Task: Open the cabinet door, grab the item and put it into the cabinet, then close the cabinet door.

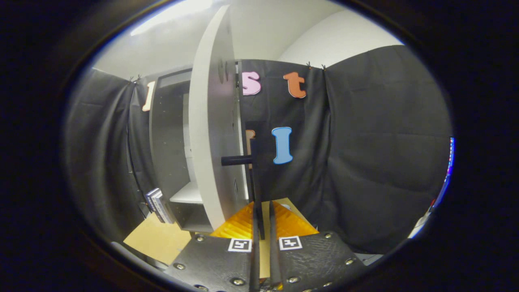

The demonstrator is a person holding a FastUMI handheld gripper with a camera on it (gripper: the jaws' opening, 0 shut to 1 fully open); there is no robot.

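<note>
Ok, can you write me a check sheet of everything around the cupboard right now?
Surface: pale wooden table under the cabinet.
Job's things: grey cabinet with a white shelf; its white door stands open, edge toward the camera; black bar handle on the door.
Clutter: dark-and-white books leaning beside the cabinet, on the table.
Grippers: gripper fingers nearly closed with the handle between them; whether both press on it cannot be told.
Cables: nothing seen.
Surroundings: black cloth walls, white wall above.
</note>
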